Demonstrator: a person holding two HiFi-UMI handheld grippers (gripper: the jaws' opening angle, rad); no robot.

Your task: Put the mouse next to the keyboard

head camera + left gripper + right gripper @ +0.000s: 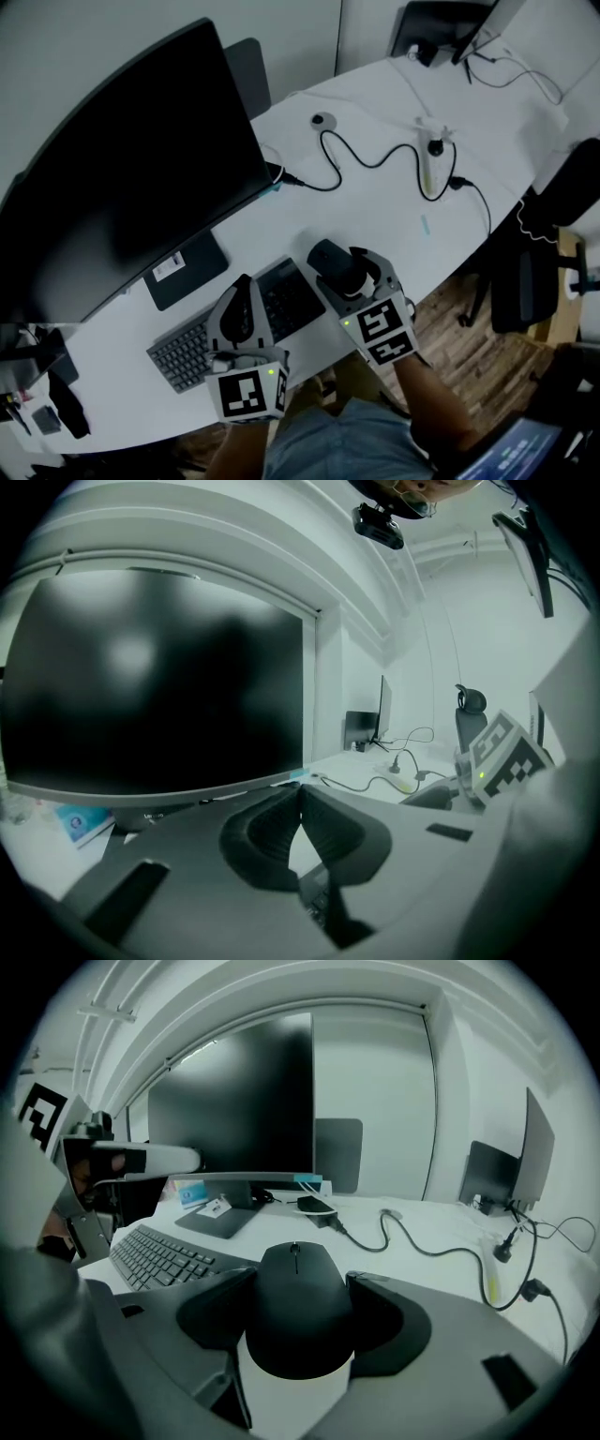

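Right tongs point(349, 270) grip the mouse point(298, 1307), nose pointing ahead, keyboard point(155, 1255) just to their left, left tongs point(300, 797) pinched shut, empty

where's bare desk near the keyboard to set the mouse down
Bare desk lies right of the keyboard, around the mouse, out to the front edge, and between the monitor base and the black cable. Crowded farther back: cable loops and the power strip.

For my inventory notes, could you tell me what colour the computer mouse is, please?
Black all over; the rounded mouse shows best in the right gripper view.
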